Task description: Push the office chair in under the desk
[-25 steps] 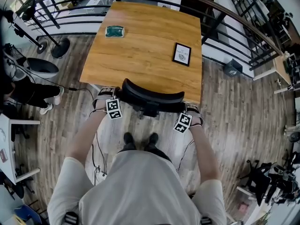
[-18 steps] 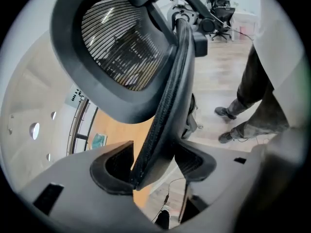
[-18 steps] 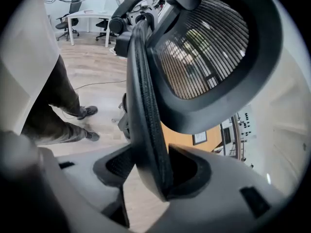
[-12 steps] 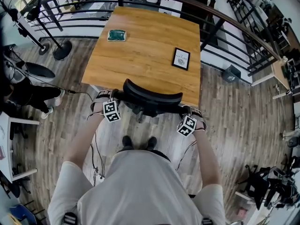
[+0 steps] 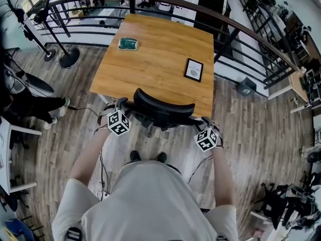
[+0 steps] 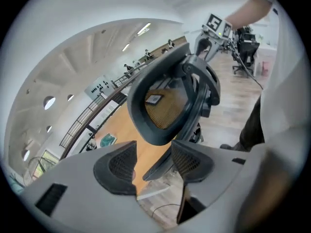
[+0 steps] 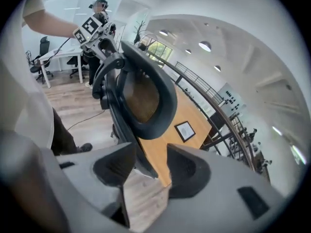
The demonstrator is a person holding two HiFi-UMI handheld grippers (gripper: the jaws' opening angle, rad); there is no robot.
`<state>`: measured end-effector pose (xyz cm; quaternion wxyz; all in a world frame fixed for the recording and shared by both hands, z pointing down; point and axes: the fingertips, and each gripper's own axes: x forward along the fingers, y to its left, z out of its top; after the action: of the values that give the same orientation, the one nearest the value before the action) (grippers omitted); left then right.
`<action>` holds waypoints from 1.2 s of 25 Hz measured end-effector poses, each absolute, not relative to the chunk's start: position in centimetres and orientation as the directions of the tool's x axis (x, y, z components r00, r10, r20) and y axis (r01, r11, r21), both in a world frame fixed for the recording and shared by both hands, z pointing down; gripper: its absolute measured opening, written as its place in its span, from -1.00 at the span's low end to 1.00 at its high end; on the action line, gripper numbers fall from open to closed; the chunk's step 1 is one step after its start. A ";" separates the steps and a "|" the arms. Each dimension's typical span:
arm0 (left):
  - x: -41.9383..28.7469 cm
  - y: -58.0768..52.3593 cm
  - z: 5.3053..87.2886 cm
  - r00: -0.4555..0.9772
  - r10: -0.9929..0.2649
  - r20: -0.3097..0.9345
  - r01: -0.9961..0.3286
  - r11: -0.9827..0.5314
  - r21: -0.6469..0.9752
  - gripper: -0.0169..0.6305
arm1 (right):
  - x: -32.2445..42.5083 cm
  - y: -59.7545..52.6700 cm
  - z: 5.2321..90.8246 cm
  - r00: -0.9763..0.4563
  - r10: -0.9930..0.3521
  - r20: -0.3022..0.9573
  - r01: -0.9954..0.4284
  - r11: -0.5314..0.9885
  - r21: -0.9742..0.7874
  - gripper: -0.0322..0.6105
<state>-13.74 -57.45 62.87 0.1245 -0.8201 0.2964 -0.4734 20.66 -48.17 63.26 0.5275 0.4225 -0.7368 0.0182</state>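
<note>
The black office chair (image 5: 163,107) stands with its seat tucked under the near edge of the wooden desk (image 5: 155,54). Only its curved back shows in the head view. My left gripper (image 5: 122,106) is at the left end of that back and my right gripper (image 5: 201,121) at the right end. In the left gripper view the gripper (image 6: 153,161) is open, its jaws have just been closing a little, and the chair (image 6: 165,106) shows through the gap without the pads pressing on it. The right gripper (image 7: 150,166) is open too, with the chair's back frame (image 7: 146,96) seen between its jaws.
A framed picture (image 5: 194,70) and a green object (image 5: 128,43) lie on the desk. A metal railing (image 5: 241,31) curves round the desk's far side. A stand's round base (image 5: 69,59) and a seated person's legs (image 5: 30,104) are at the left. Cables run over the floor by my feet.
Both grippers have lifted and rolled at the ends of the chair's back, their marker cubes shifting nearer to me and outward. The chair stays under the desk.
</note>
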 end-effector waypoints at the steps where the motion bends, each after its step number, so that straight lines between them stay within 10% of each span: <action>1: -13.7 -57.5 62.1 0.390 -0.610 0.689 -0.404 -0.786 -0.468 -0.28 | 20.5 -48.3 62.5 -0.092 -0.619 0.780 -0.669 0.619 0.412 -0.30; 14: -11.6 -55.9 51.8 0.574 -0.683 0.450 -0.717 -0.686 -0.126 -0.60 | 18.0 -48.3 51.9 -0.210 -0.853 0.478 -0.904 0.355 0.237 -0.74; 30: -9.6 -53.7 47.2 0.658 -0.688 0.305 -0.709 -0.703 -0.054 -0.97 | 18.0 -47.3 45.9 -0.238 -0.926 0.293 -0.950 0.285 0.127 -0.89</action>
<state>-9.61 -53.74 47.17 -0.0351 -0.9099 0.3840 -0.1530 18.04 -47.28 45.91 0.1570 0.5969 -0.7859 0.0384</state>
